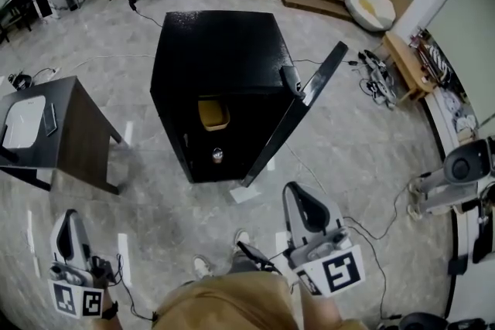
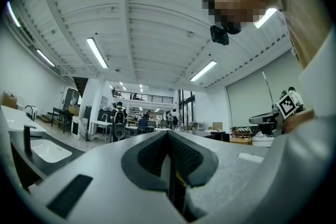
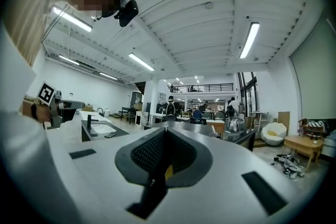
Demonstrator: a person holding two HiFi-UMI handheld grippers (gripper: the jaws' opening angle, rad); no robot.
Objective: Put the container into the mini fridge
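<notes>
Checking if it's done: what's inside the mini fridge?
A yellow container sits on the upper shelf and a small cylindrical item lower down. The mini fridge top hides the rest.

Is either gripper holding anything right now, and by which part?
Nothing is held. The left gripper and right gripper are both shut and empty; the yellow container sits inside the open mini fridge.
</notes>
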